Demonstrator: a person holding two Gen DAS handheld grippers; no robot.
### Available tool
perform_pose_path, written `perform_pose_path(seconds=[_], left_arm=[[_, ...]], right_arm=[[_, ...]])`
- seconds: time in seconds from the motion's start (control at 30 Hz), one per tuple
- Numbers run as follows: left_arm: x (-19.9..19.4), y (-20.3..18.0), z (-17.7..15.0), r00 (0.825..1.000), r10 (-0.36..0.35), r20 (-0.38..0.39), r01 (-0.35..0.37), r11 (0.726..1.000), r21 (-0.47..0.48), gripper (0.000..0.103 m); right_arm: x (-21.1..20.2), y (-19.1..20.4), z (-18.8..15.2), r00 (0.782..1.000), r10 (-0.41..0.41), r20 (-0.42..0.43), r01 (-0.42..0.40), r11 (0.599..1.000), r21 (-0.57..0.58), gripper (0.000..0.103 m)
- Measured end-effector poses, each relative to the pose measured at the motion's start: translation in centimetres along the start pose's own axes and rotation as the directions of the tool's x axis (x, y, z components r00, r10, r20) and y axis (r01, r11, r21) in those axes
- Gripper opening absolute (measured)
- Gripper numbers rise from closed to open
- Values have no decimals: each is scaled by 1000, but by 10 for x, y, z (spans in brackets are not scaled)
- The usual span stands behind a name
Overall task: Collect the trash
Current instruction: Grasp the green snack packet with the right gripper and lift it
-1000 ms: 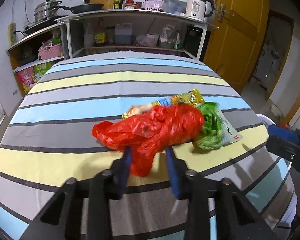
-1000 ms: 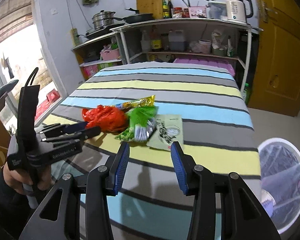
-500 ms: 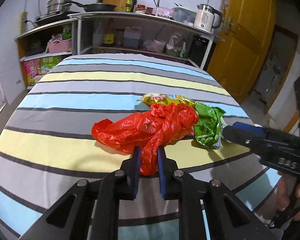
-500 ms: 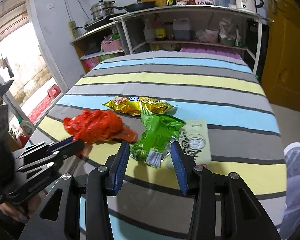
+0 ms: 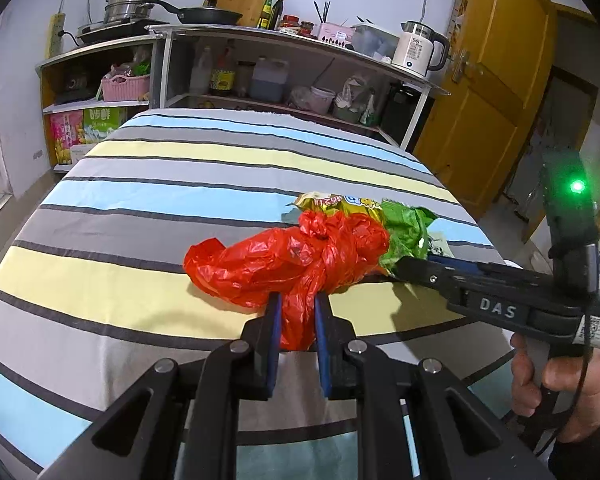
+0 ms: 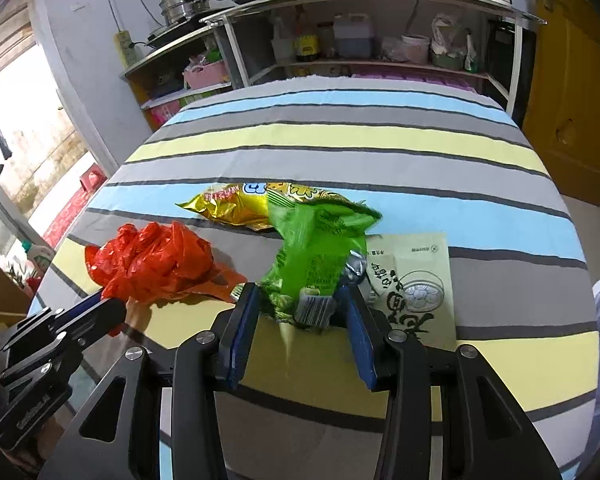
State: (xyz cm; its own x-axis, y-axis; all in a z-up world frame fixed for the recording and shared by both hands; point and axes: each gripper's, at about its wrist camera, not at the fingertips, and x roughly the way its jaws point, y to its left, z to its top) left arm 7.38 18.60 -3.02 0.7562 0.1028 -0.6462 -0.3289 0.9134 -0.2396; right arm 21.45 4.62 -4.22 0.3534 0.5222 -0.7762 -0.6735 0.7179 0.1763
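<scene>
Trash lies bunched on the striped tabletop (image 5: 148, 200): a crumpled red plastic bag (image 5: 284, 260), a yellow snack wrapper (image 6: 236, 204) behind it, a green snack packet (image 6: 316, 256) and a flat pale paper pouch (image 6: 416, 276) touching the packet's right side. The left gripper (image 5: 296, 312) has its jaws clamped on the red bag's near tail. The right gripper (image 6: 300, 312), held in a person's hand (image 5: 556, 392), has its jaws closing around the green packet's near end, with the blue pads (image 6: 244, 320) close against the packet's sides.
</scene>
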Motion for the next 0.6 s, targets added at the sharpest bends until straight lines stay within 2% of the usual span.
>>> perform_pose_path(seconds=[0.17, 0.23, 0.3, 0.37, 0.6], left_arm=[[0, 1, 0, 1000, -4, 2, 4, 1000, -5, 16], [0, 1, 0, 1000, -5, 2, 5, 1000, -5, 16], [0, 1, 0, 1000, -6, 3, 6, 1000, -6, 16], [0, 1, 0, 1000, -8, 3, 8, 1000, -7, 16], [0, 3, 0, 1000, -17, 2, 17, 1000, -19, 16]], right_arm=[[-6, -6, 6, 1000, 6, 15, -7, 999, 47, 33], [-11, -9, 10, 999, 21, 39, -24, 997, 75, 36], [-12, -10, 14, 998, 35, 53, -40, 995, 95, 61], [-10, -10, 18, 997, 53, 55, -58, 994, 93, 62], [10, -6, 29, 999, 20, 27, -22, 997, 72, 60]])
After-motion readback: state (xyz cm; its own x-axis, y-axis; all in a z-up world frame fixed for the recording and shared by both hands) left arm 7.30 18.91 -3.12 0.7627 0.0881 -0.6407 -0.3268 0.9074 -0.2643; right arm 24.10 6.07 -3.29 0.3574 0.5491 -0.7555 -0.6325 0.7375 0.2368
